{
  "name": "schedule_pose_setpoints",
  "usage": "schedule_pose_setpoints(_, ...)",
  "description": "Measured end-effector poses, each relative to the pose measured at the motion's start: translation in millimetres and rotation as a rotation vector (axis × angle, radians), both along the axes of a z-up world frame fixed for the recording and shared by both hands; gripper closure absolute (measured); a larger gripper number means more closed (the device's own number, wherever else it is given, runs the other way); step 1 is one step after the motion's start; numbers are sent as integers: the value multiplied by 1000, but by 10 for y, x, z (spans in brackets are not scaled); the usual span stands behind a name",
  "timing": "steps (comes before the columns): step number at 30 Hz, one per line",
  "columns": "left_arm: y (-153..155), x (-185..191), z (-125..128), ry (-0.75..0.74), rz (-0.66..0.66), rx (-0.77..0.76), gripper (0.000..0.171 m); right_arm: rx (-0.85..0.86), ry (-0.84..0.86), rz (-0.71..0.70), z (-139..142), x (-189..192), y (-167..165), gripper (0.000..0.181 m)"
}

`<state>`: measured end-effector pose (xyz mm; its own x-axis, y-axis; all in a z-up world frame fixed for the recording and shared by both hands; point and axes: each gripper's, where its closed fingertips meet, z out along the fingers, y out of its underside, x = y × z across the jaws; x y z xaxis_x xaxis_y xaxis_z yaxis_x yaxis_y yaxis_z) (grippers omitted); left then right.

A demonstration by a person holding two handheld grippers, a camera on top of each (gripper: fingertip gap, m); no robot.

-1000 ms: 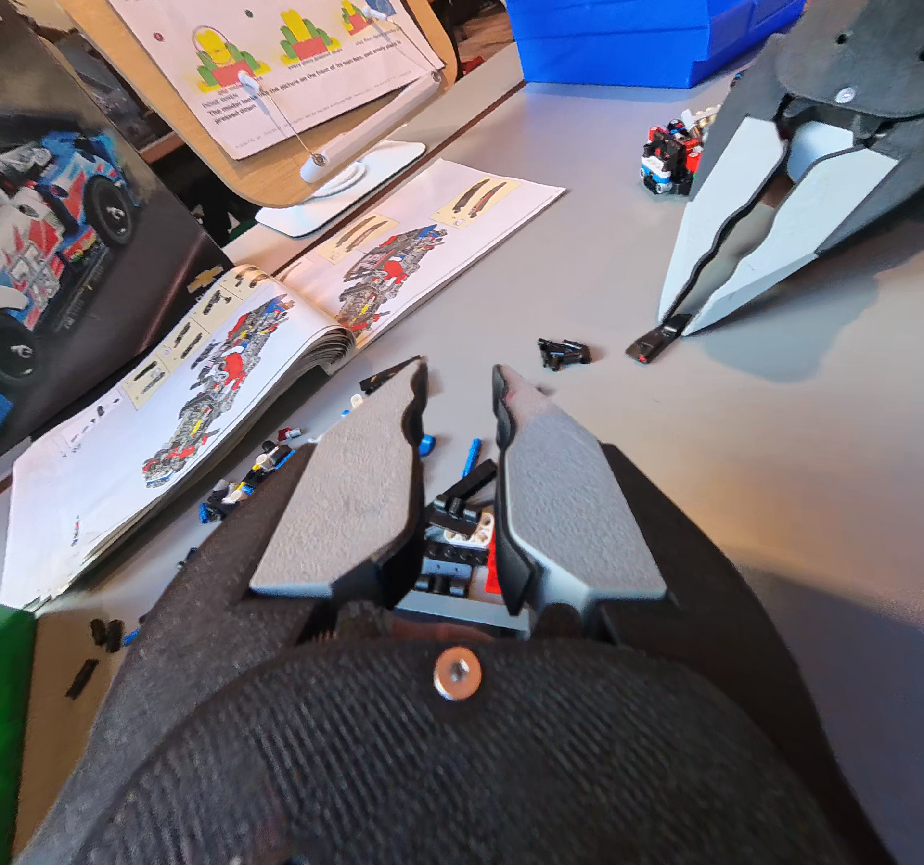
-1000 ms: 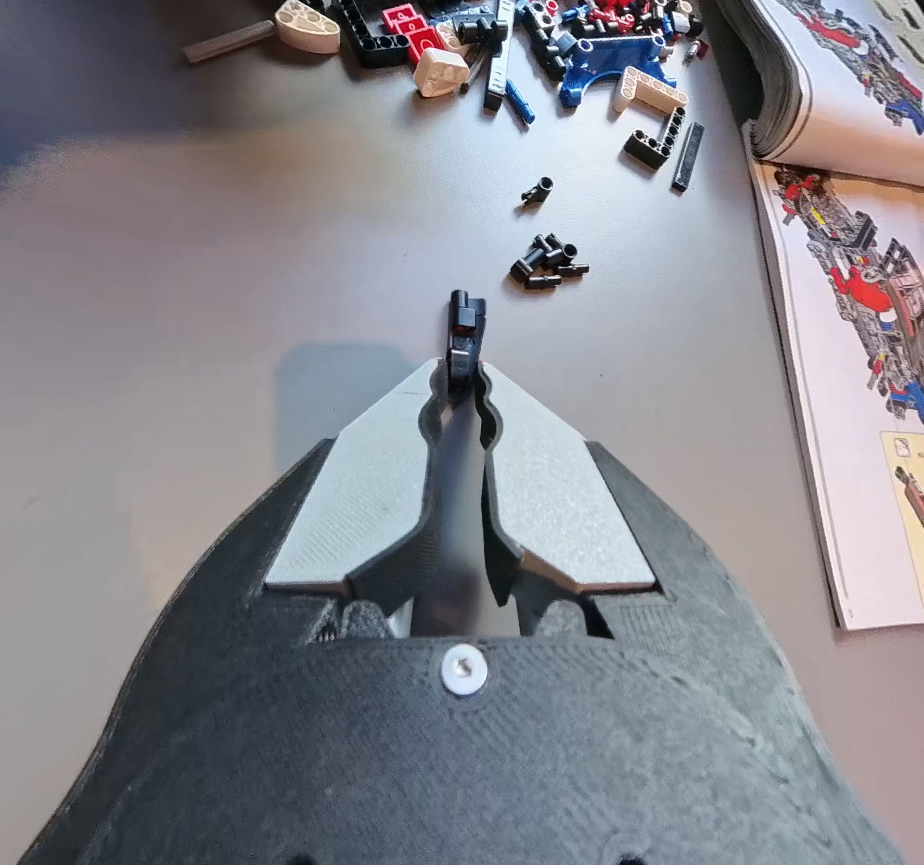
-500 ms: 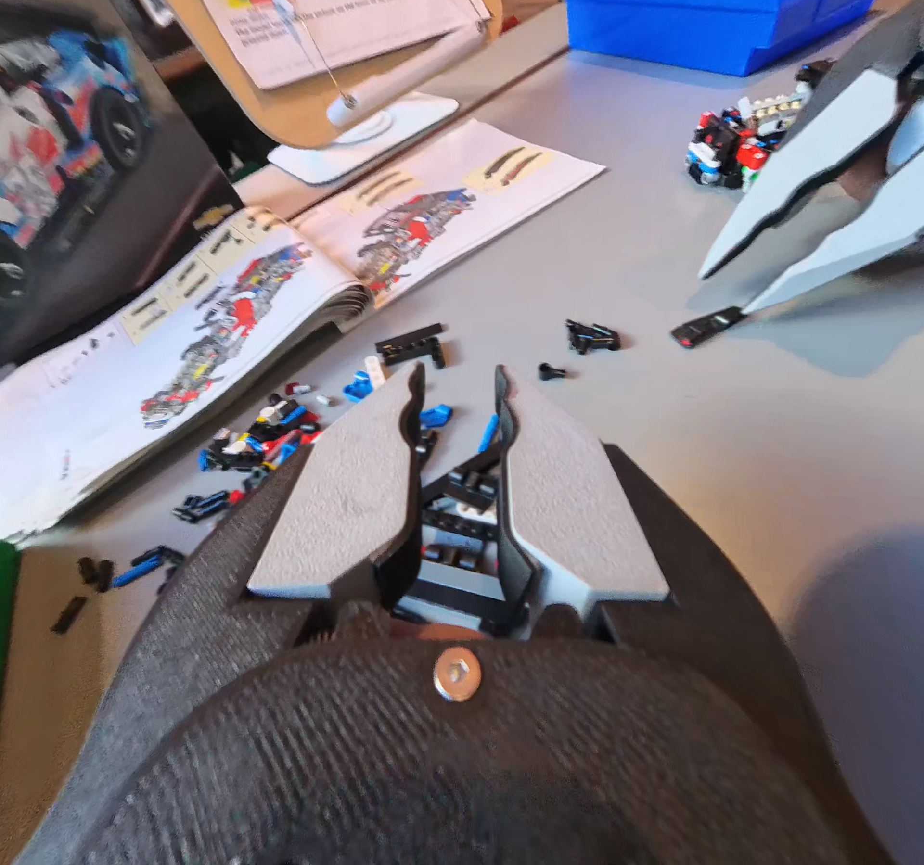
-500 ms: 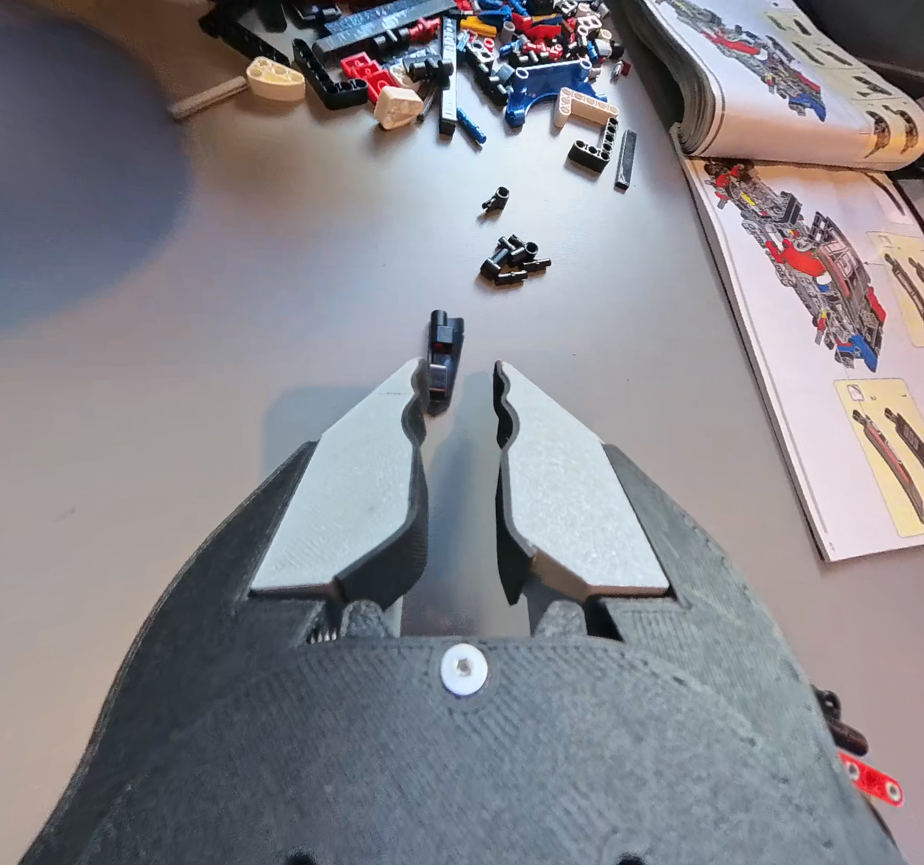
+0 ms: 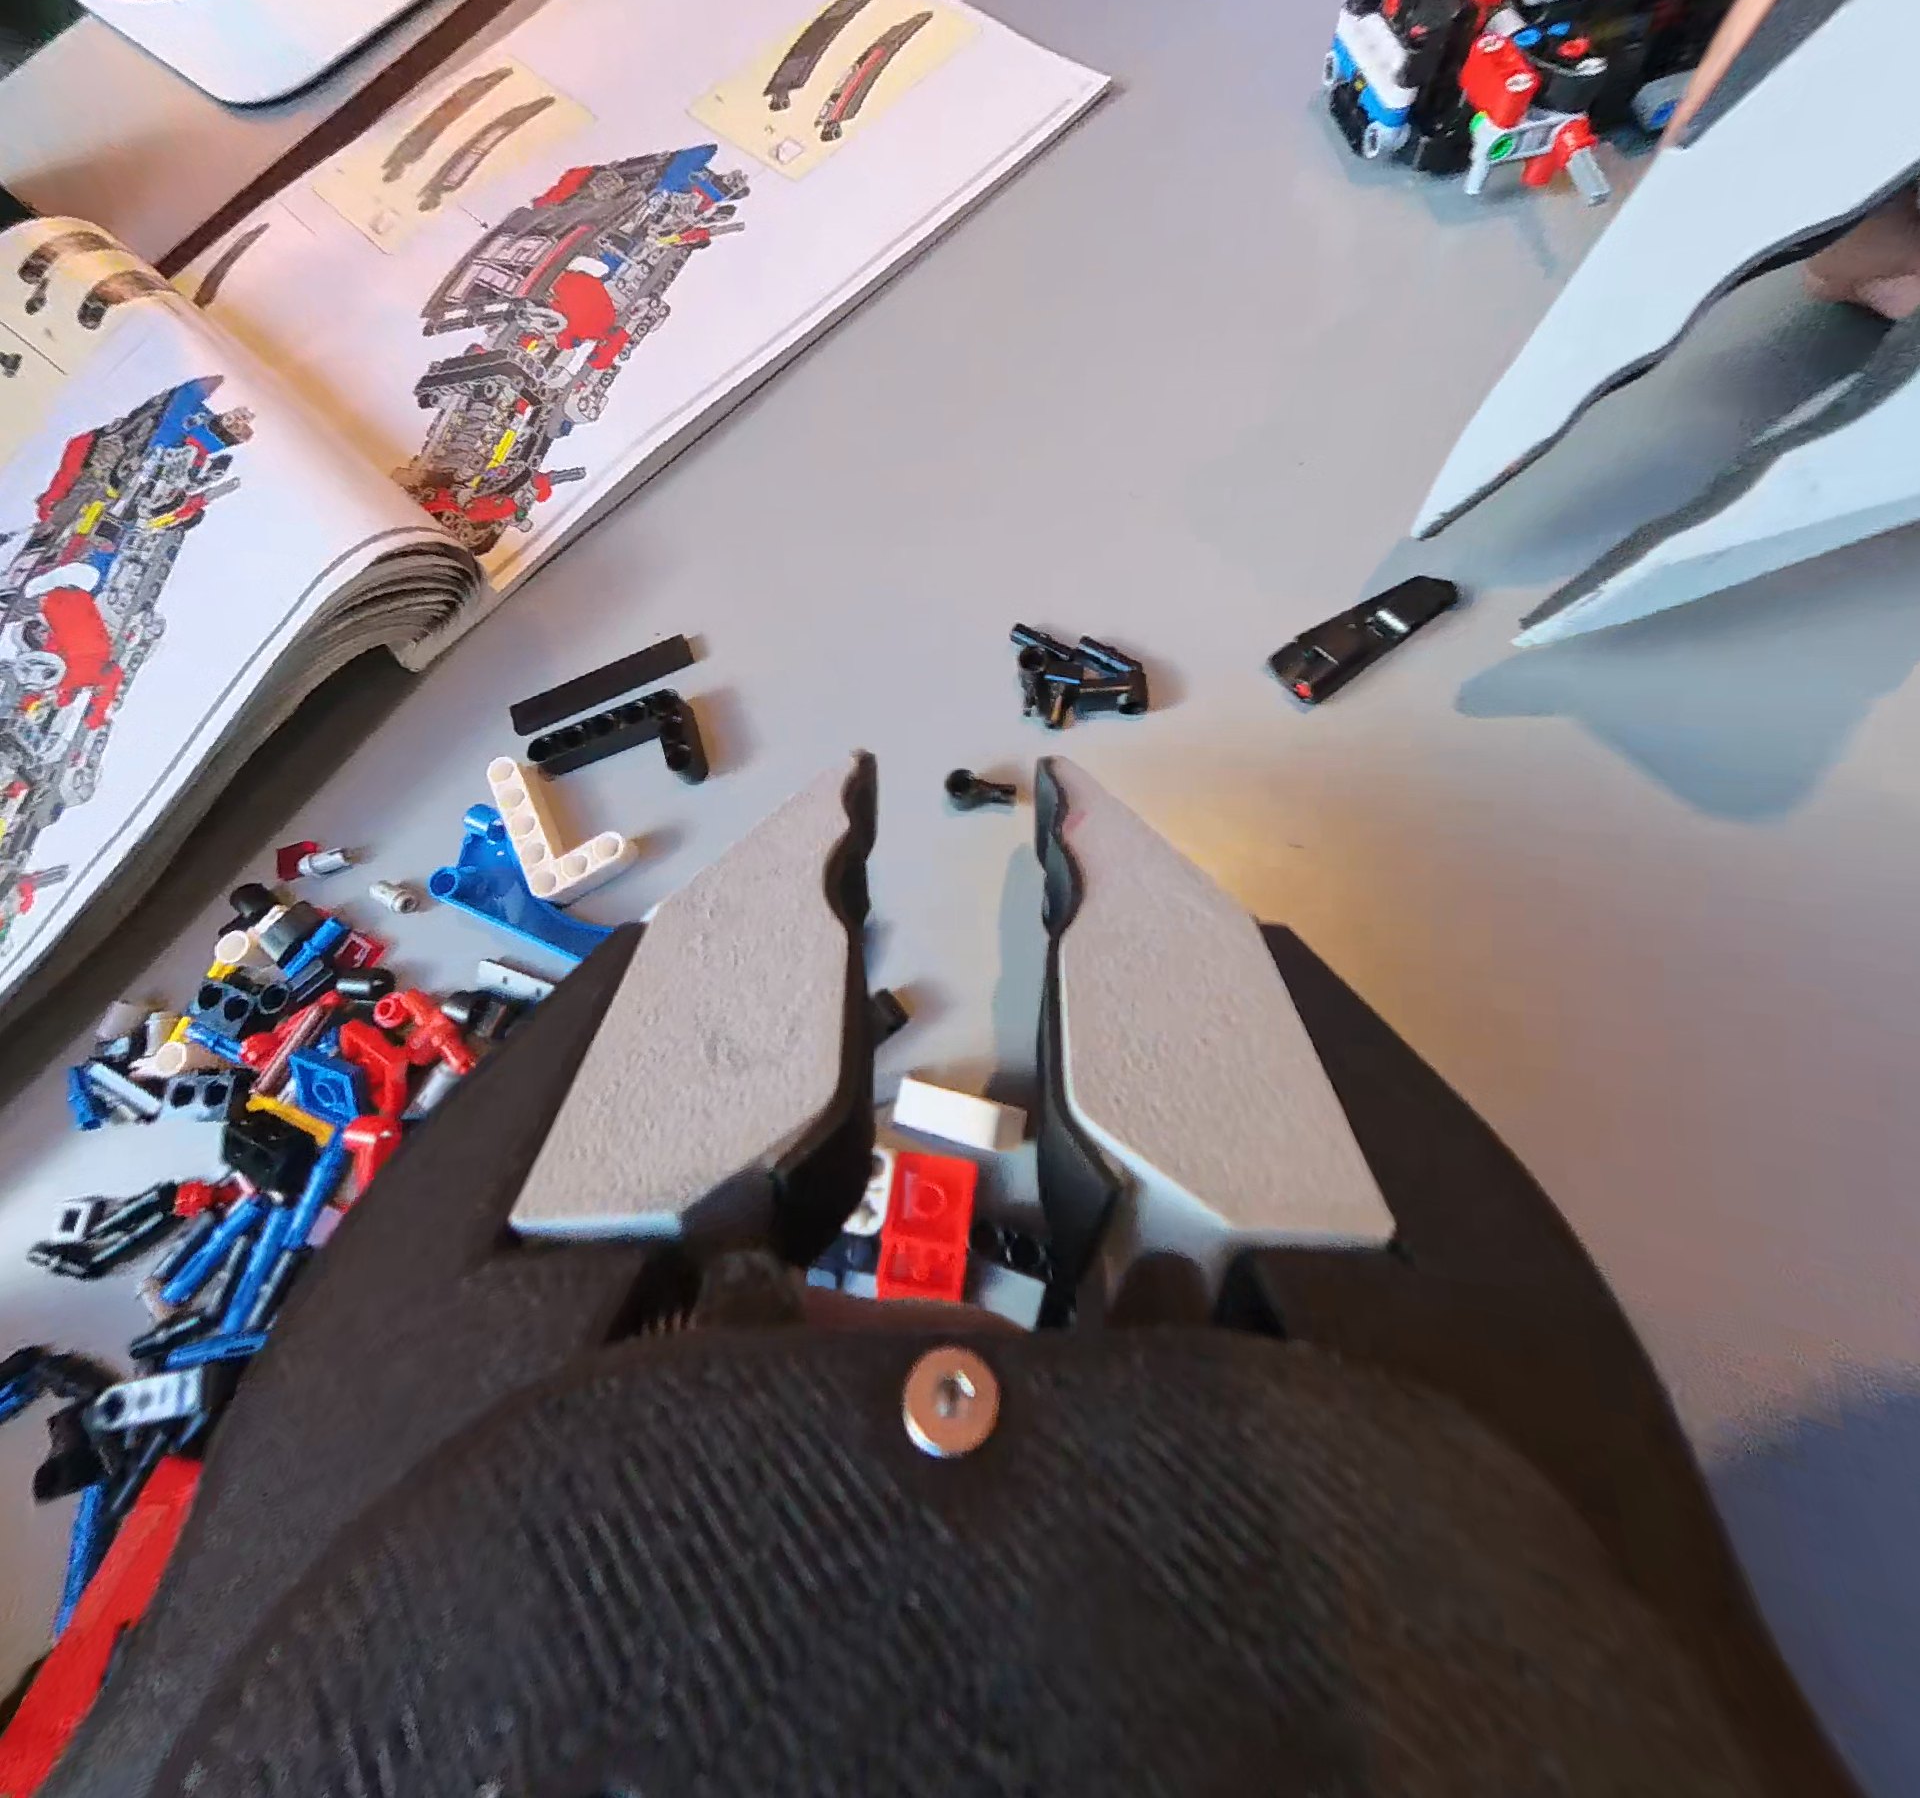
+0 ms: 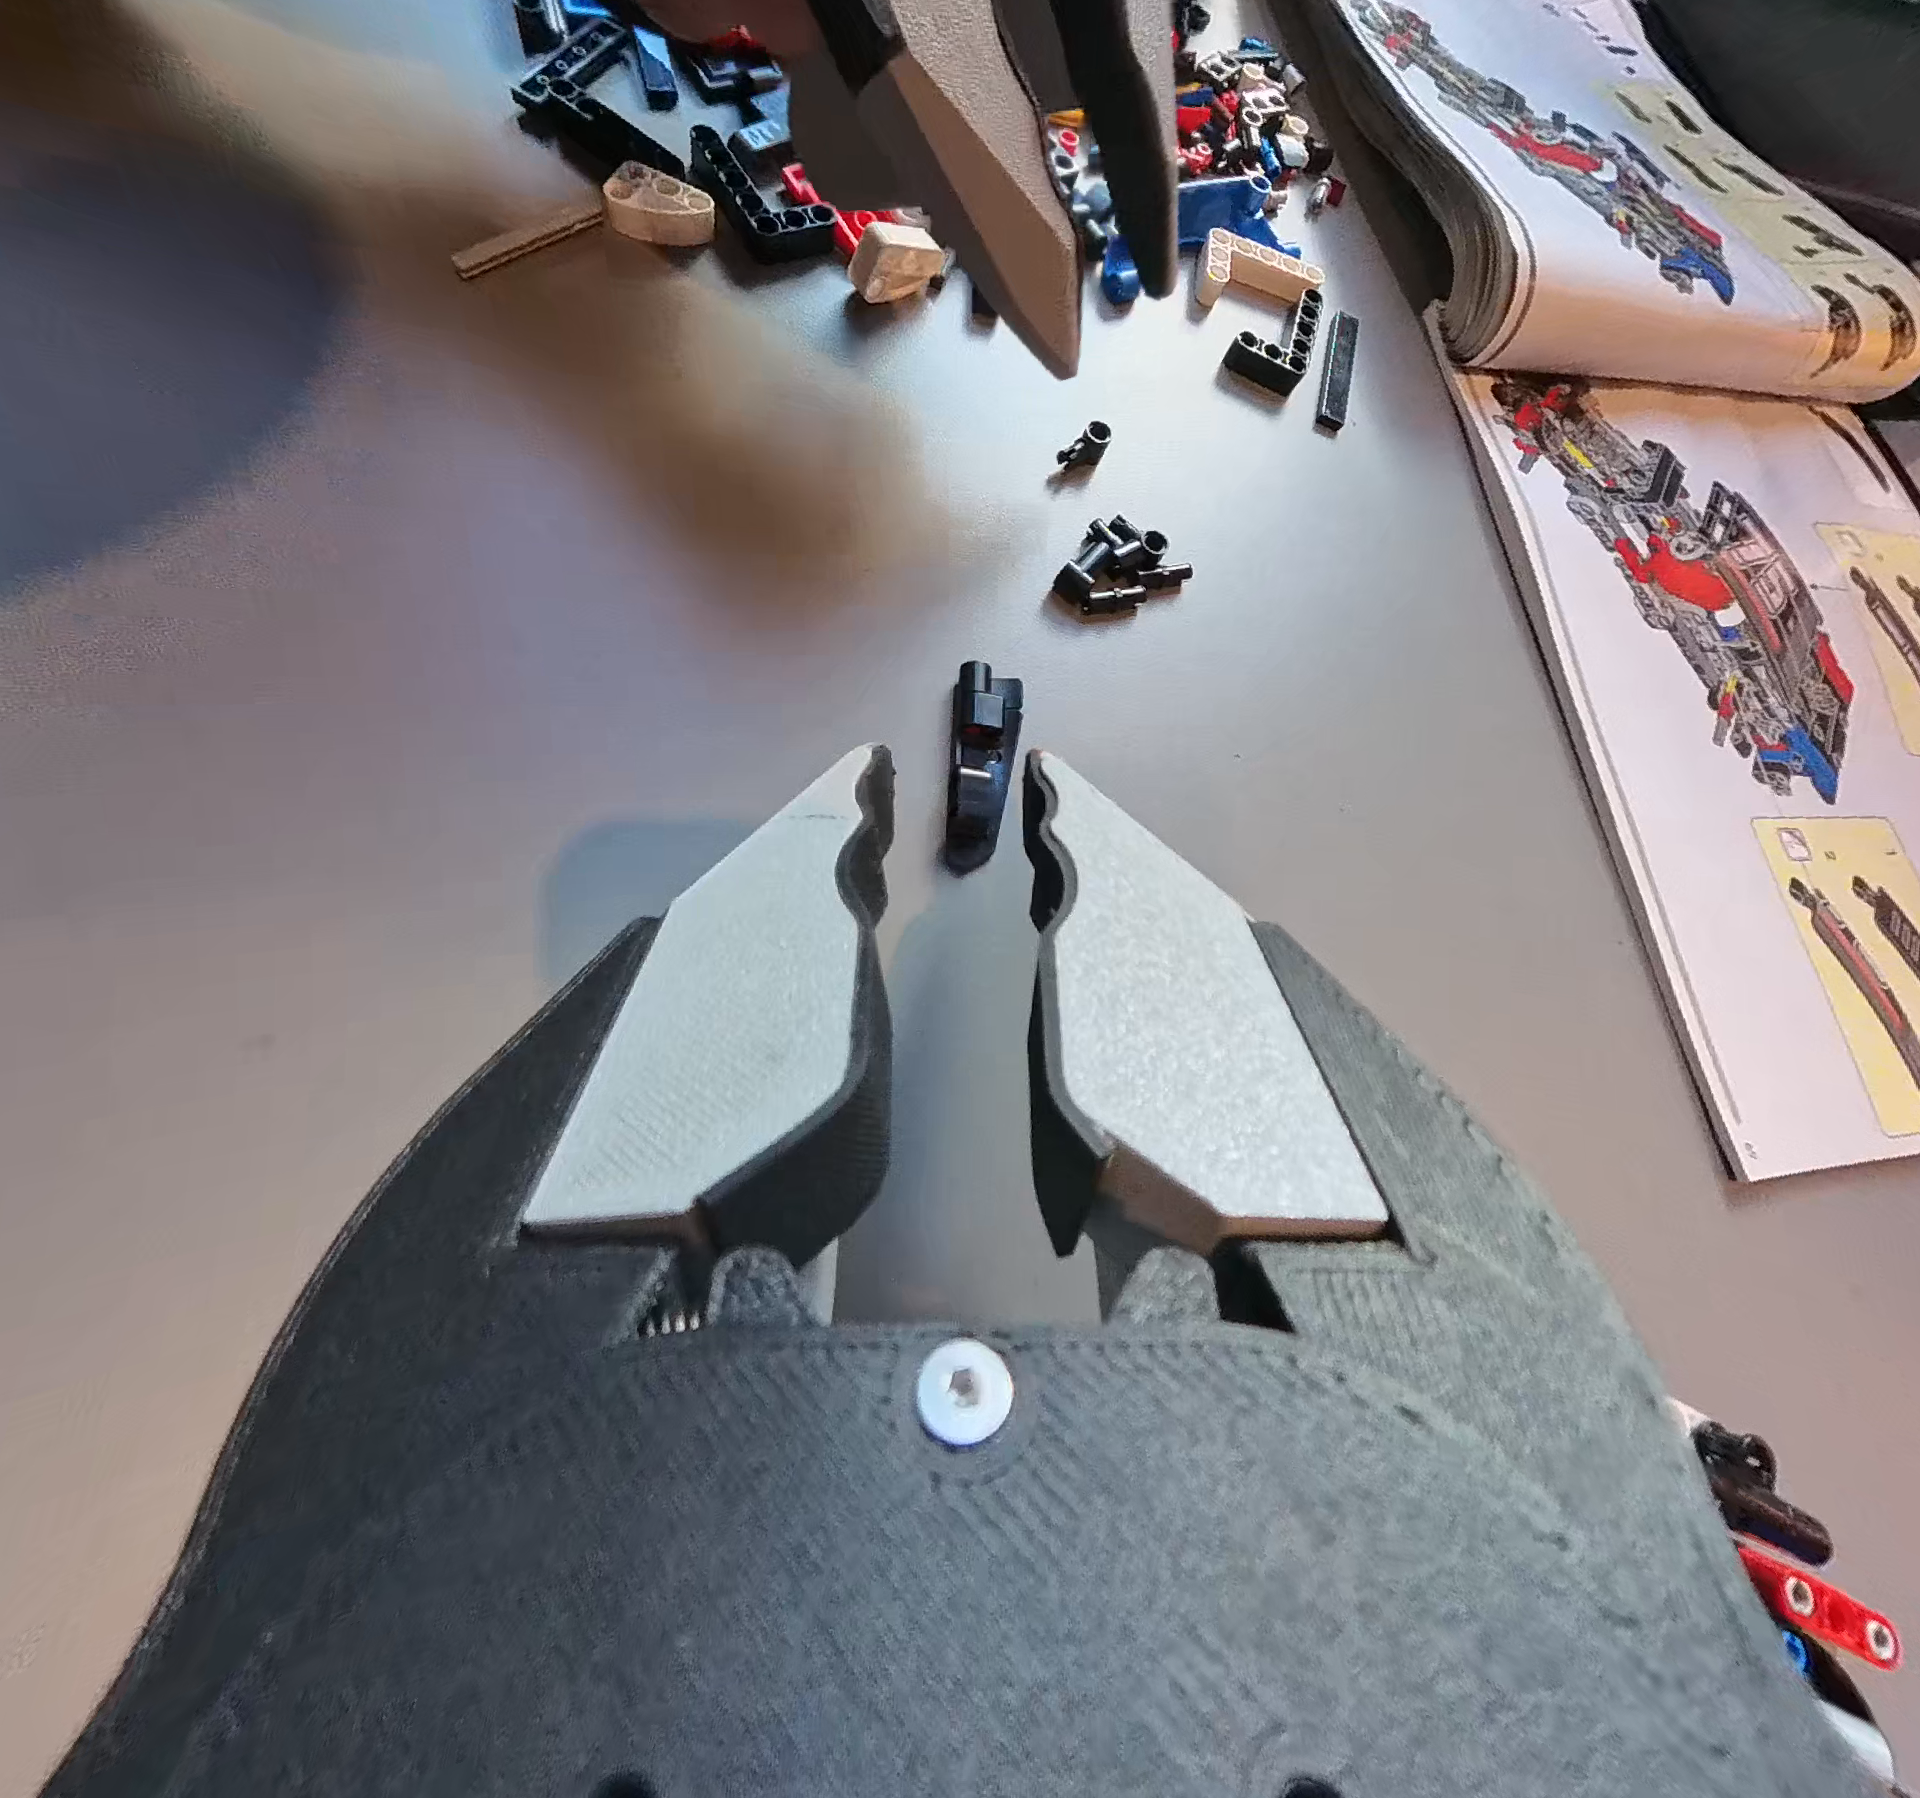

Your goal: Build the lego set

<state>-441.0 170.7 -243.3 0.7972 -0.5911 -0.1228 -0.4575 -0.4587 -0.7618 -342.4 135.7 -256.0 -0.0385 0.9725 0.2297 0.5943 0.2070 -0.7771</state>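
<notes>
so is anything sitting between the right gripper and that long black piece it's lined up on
Nothing visible. The long black piece lies flat on the table, its near end in the gap of the open right gripper. The cluster of black pins lies beyond it, apart.

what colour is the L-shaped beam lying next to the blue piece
White, with a row of round holes: the L-shaped beam beside the blue piece. Left wrist view shows it best.

Loose bricks (image 5: 925,1218) partly hidden under left hand-held gripper (image 5: 954,782), built model (image 5: 1507,34) cropped
</notes>
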Motion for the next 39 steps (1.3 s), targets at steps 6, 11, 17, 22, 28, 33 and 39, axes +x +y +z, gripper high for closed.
schedule_pose_setpoints(6,95,64,139,-69,8,69,142,-18,-3,2,-24,-3,-3,160)
schedule_pose_setpoints(11,146,14,198,-85,46,123,142,-25,11,-7,-9,-11,26,161)
schedule_pose_setpoints(17,99,-204,84,-28,86,86,145,-84,55,-39,54,-20,104,164)
schedule_pose_setpoints(22,41,-183,2,-31,49,37,146,-75,49,-33,47,-25,95,165)
schedule_pose_setpoints(28,-5,-30,-112,-13,-12,-16,145,-37,27,-4,16,-39,38,166)
schedule_pose_setpoints(33,11,64,-172,12,-35,-46,145,-31,34,16,28,-55,-19,167)
schedule_pose_setpoints(39,30,35,-296,77,-28,-68,158,-14,43,33,53,-66,-80,167)
